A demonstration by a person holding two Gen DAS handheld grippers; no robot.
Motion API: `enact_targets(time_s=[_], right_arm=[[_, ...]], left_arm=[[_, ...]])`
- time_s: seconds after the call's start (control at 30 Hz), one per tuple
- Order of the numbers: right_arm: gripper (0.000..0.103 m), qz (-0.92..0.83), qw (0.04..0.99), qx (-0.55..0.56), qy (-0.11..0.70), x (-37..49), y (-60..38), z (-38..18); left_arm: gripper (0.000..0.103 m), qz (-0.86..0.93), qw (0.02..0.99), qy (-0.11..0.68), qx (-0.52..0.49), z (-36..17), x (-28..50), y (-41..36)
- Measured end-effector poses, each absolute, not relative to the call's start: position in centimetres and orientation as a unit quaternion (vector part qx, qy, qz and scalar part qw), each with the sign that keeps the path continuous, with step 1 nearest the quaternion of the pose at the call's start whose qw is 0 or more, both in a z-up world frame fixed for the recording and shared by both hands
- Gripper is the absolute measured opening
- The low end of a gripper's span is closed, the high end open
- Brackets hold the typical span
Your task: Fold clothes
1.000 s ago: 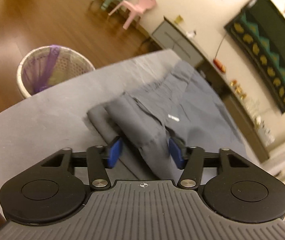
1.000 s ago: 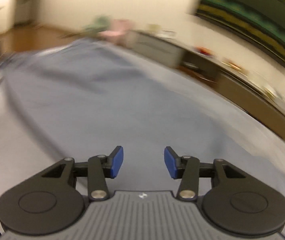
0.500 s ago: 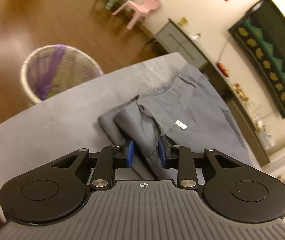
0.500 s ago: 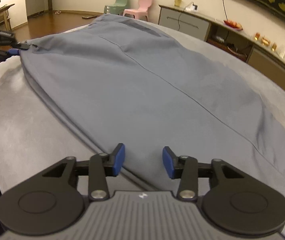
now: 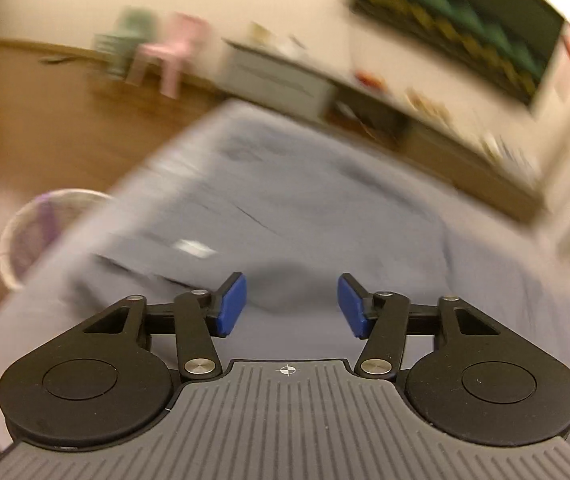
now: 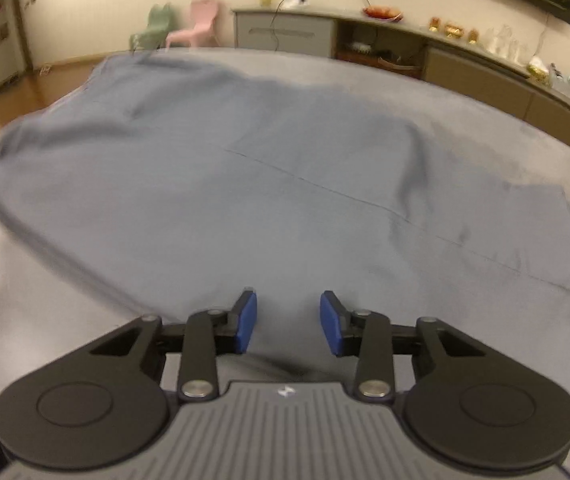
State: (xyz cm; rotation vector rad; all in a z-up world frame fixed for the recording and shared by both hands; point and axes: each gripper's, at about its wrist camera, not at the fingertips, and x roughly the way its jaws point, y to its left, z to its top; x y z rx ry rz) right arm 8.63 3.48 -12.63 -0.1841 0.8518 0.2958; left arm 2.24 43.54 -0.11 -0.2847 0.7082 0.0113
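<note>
A grey-blue garment (image 6: 269, 168) lies spread flat over the grey table (image 6: 25, 264), a seam running diagonally across it. My right gripper (image 6: 288, 322) is open just above the garment's near edge, nothing between its blue pads. In the blurred left wrist view the same garment (image 5: 305, 208) lies ahead with a small white label (image 5: 193, 247) near its left edge. My left gripper (image 5: 291, 305) is open over the cloth and holds nothing.
A white waste basket (image 5: 41, 232) with a purple liner stands on the wooden floor left of the table. A low sideboard (image 6: 385, 48) runs along the far wall. Pink (image 6: 197, 26) and green (image 6: 153, 28) small chairs stand at the back.
My left gripper, shut on a fold of the garment half a second ago, has opened and let it go; that view swung and blurred. The garment now lies flatter. The right gripper stays open.
</note>
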Motion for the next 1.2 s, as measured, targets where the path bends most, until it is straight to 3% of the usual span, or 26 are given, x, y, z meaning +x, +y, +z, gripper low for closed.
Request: enact_targets(time_s=[0.1,0.17,0.33,0.4,0.63,0.73,0.93,1.07,1.2], right_arm=[[0.034,0.145,0.893,-0.122,0.408,6.9,3.6,-12.6],[0.034,0.149,0.893,-0.122,0.407,6.3,3.3,-12.6],[0.034,0.137,0.889,-0.034,0.436,6.4,-0.5,-11.6],[0.038,0.089,0.894,0.048,0.437,5.4,-4.6,-10.5],[0.075,-0.169,0.855,0.299,0.39,1.6,-22.3,-9.1],[0.078,-0.23,0.831,0.356,0.36,1.9,-26.6,-9.7],[0.085,-0.295,0.802,0.419,0.308,4.2,-31.2,-10.5],[0.082,-0.23,0.812,0.441,0.306,5.4,-31.2,-11.3],[0.081,-0.264,0.818,0.418,0.294,6.0,-32.3,-11.2]], left_arm=[[0.042,0.001,0.905,0.416,-0.09,-3.1,3.4,41.4],[0.042,0.009,0.909,0.41,-0.074,-4.4,2.6,41.1],[0.043,0.021,0.903,0.408,-0.135,-4.0,1.0,42.8],[0.052,0.037,0.895,0.398,-0.197,-3.5,-0.5,44.4],[0.075,0.134,0.849,0.362,-0.36,-2.8,-4.9,49.1],[0.086,0.13,0.841,0.345,-0.395,-3.1,-3.7,49.5],[0.085,0.143,0.83,0.303,-0.446,-3.8,-1.3,50.3],[0.085,0.167,0.819,0.261,-0.482,-4.3,-2.2,51.6],[0.086,0.15,0.82,0.271,-0.481,-4.3,-1.5,51.3]])
